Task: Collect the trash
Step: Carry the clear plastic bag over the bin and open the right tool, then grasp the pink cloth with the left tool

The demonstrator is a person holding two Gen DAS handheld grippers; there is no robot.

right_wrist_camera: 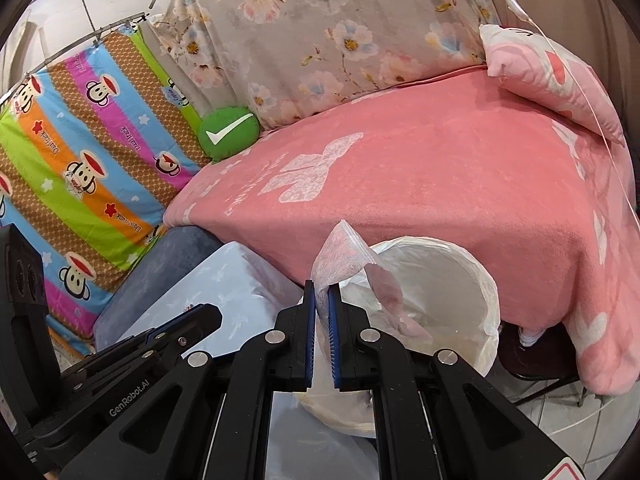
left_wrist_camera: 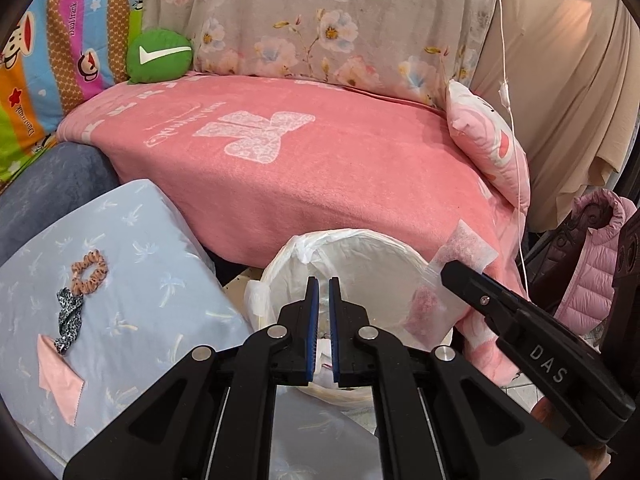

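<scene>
**Wrapper held over the lined bin beside the pink bed**

The right gripper (right_wrist_camera: 323, 292) is clamped on a thin, see-through wrapper (right_wrist_camera: 344, 256), which hangs over the near rim of the white-lined bin (right_wrist_camera: 480, 280). The left gripper (left_wrist_camera: 324, 286) has its jaws together with nothing between them, just above the same bin. Behind the bin lies a bed under a pink blanket (left_wrist_camera: 320, 168); left of the bin, a pale blue pillow (left_wrist_camera: 152, 280) carries hair scrunchies (left_wrist_camera: 90, 266).
</scene>
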